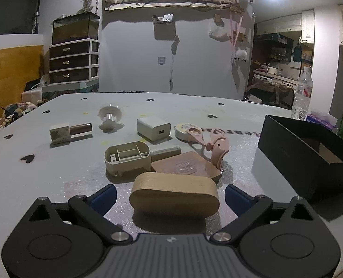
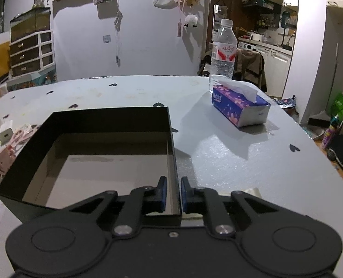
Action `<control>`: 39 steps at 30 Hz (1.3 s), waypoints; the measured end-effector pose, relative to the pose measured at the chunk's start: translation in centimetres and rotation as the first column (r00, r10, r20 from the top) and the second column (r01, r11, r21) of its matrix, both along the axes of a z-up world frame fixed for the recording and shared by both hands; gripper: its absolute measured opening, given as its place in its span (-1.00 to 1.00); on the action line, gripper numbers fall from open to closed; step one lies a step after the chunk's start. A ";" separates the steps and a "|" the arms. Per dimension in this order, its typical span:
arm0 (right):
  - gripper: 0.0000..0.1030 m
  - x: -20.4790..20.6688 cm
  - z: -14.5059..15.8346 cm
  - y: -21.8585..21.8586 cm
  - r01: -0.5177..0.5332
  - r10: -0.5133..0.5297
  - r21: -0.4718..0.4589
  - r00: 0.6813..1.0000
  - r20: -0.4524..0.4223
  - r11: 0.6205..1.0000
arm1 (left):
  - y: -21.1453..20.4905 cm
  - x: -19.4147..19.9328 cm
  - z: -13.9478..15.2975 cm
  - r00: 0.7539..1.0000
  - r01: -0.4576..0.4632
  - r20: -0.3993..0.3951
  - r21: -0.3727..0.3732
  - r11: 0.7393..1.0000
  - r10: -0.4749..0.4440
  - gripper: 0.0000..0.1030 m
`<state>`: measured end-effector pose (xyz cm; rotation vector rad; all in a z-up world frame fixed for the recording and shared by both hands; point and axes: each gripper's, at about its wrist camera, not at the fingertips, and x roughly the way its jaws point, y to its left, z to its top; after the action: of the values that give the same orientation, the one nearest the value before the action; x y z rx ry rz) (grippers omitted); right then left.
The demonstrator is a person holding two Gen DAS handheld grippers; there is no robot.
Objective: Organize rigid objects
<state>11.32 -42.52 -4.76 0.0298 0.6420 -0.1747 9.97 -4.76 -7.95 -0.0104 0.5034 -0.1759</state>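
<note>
The left gripper (image 1: 170, 197) has its blue-padded fingers (image 1: 104, 197) spread wide, and a tan oval case (image 1: 173, 195) lies flat on the table (image 1: 44, 180) between them, touching neither pad. Just ahead of the case sit a brown flat pouch (image 1: 187, 168) and, to its left, an open beige housing (image 1: 127, 157) with ribs inside. Further ahead and to the right, pink scissors (image 1: 209, 143) rest against the pouch, with a roll of tape (image 1: 183, 131) just behind them. A white charger (image 1: 151, 128) stands straight ahead beyond the housing, a clear suction cup (image 1: 110, 115) further left, and a cream block with a brown tube (image 1: 69, 132) left again. The black box (image 1: 308, 153) stands well to the right of this gripper. The right gripper (image 2: 172, 193) is clamped on the right wall of that black box (image 2: 97, 125), one pad inside and one outside, near the box's near corner; the box interior shows bare cardboard. Ahead and to the right lie a purple tissue pack (image 2: 239, 107) and, just behind it, a water bottle (image 2: 222, 55)
</note>
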 end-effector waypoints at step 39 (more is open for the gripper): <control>-0.88 0.2 0.2 0.5 0.012 -0.013 -0.023 0.999 -0.030 1.000 | -12.0 7.0 7.7 0.946 0.306 -0.044 -0.204 0.930 -0.321 0.72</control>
<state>11.55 -41.97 -4.60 0.0093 0.6704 -0.1949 16.92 -16.75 -0.22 -0.1290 0.5613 -0.5412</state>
